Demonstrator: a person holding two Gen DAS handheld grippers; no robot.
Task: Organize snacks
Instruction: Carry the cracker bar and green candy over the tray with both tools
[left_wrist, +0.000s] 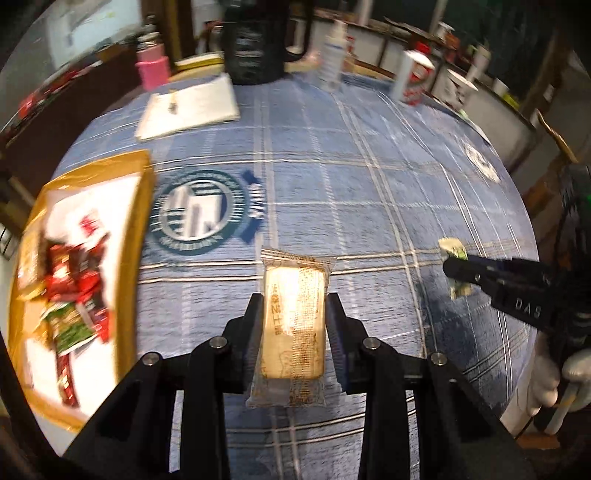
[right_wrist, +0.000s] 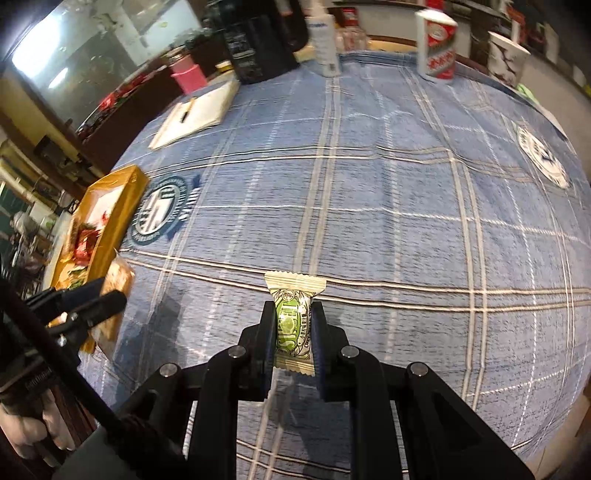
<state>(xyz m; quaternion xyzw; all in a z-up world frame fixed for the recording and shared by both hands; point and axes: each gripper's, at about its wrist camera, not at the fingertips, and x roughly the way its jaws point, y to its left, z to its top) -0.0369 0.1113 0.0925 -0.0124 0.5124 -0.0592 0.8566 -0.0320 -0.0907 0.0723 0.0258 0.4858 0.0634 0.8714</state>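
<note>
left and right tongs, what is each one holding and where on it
The left tongs pinch a tan wrapped snack bar across its long sides at mid-length. The right tongs clamp a small green candy packet across its middle.

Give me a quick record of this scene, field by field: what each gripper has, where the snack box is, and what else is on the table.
left gripper: shut on a tan wrapped cake
right gripper: shut on a small green candy
snack box: yellow, open, at the table's left side, red and green packets inside
table cover: blue plaid cloth with round logos
far side: notepad, pink cup, black jug, white bottle, red-and-white can
</note>
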